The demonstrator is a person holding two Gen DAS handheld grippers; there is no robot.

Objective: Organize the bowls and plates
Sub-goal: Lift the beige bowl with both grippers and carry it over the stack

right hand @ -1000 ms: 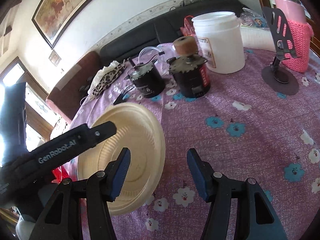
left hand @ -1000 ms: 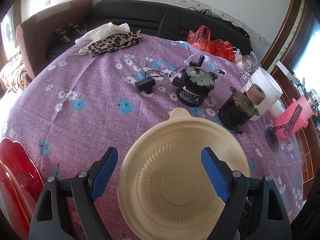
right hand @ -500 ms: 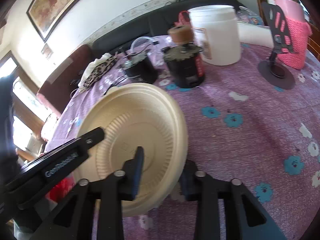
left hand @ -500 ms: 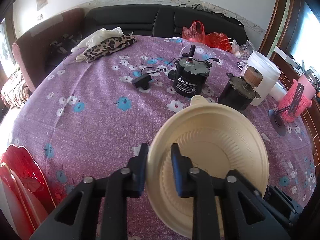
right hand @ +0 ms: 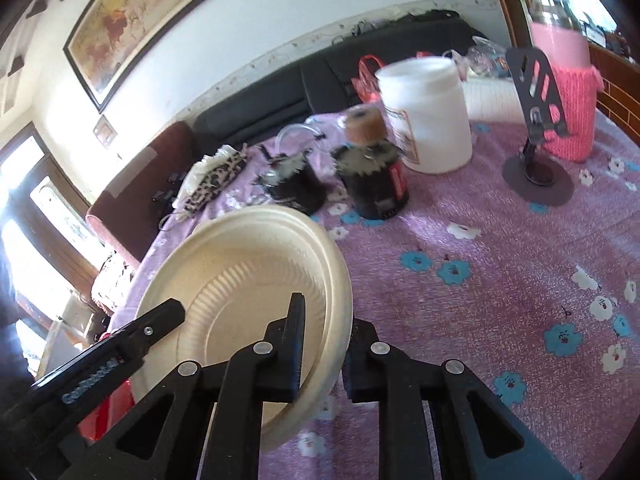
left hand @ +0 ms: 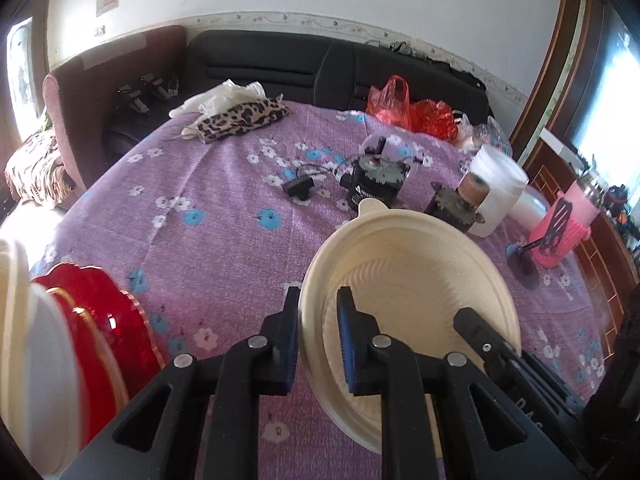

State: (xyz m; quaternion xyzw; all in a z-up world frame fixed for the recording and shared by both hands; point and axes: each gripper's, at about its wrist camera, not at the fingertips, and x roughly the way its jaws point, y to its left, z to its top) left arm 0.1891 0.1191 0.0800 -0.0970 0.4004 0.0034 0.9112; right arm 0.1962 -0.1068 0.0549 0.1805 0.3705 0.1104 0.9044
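Note:
A cream disposable bowl (left hand: 416, 280) is held above the purple flowered tablecloth (left hand: 224, 208). My left gripper (left hand: 318, 320) is shut on its left rim. My right gripper (right hand: 324, 320) is shut on its right rim; the bowl (right hand: 248, 276) fills the lower left of the right wrist view. The right gripper's finger shows at the bowl's right side in the left wrist view (left hand: 484, 340), and the left gripper's finger in the right wrist view (right hand: 132, 332). Red plates (left hand: 104, 320) and a cream plate (left hand: 28, 360) stand on edge at far left.
Two black motors (left hand: 376, 184) (left hand: 456, 204), a white tub (left hand: 496, 192), a pink knitted jar (left hand: 568, 228) and a phone stand (left hand: 528, 256) sit at the back right. A leopard cloth (left hand: 240, 118) and red bags (left hand: 412, 110) lie at the far edge, before a black sofa (left hand: 280, 64).
Both grippers were open around the bowl a second ago. They closed on opposite rims and lifted it; the stack of plates at left has come further into the left view.

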